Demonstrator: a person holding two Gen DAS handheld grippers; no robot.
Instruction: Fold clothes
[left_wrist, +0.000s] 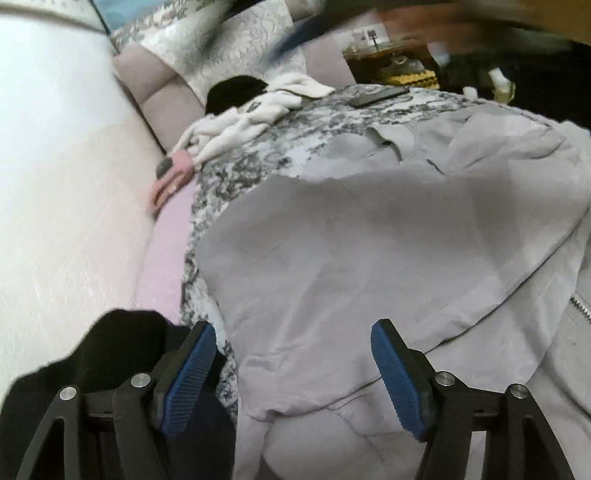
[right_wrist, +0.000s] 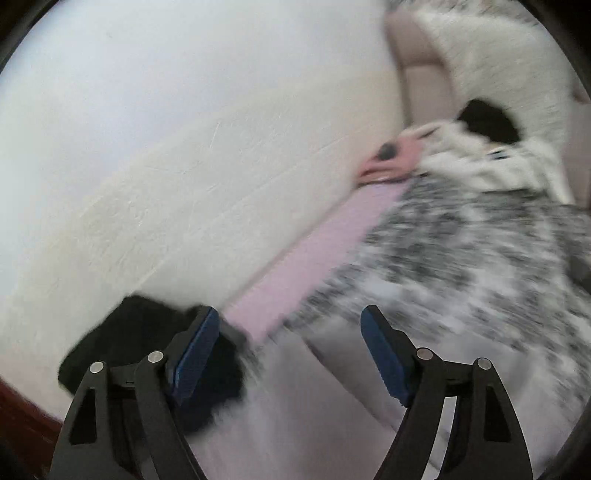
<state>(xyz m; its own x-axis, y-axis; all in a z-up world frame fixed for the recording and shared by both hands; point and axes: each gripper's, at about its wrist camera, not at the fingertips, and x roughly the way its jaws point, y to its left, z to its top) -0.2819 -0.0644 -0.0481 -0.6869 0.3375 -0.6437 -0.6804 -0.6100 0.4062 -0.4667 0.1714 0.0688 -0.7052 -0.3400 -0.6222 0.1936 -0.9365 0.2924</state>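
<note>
A grey zip-up jacket (left_wrist: 388, 240) lies spread on a bed with a grey-and-white patterned cover (left_wrist: 295, 125). My left gripper (left_wrist: 293, 369) is open and empty, just above the jacket's near edge. My right gripper (right_wrist: 290, 350) is open and empty too, over a pale grey part of the jacket (right_wrist: 295, 406) near the bed's wall side. The right wrist view is blurred by motion. A black garment (left_wrist: 122, 347) lies by the wall, beside each gripper's left finger; it also shows in the right wrist view (right_wrist: 147, 332).
A white wall (left_wrist: 55, 184) runs along the bed's left side. White clothes (left_wrist: 258, 110), a black item (left_wrist: 236, 92) and a pink item (left_wrist: 173, 177) lie near the padded headboard (left_wrist: 155, 81). A dark phone (left_wrist: 380, 96) rests on the cover. A cluttered wooden stand (left_wrist: 399, 62) is behind the bed.
</note>
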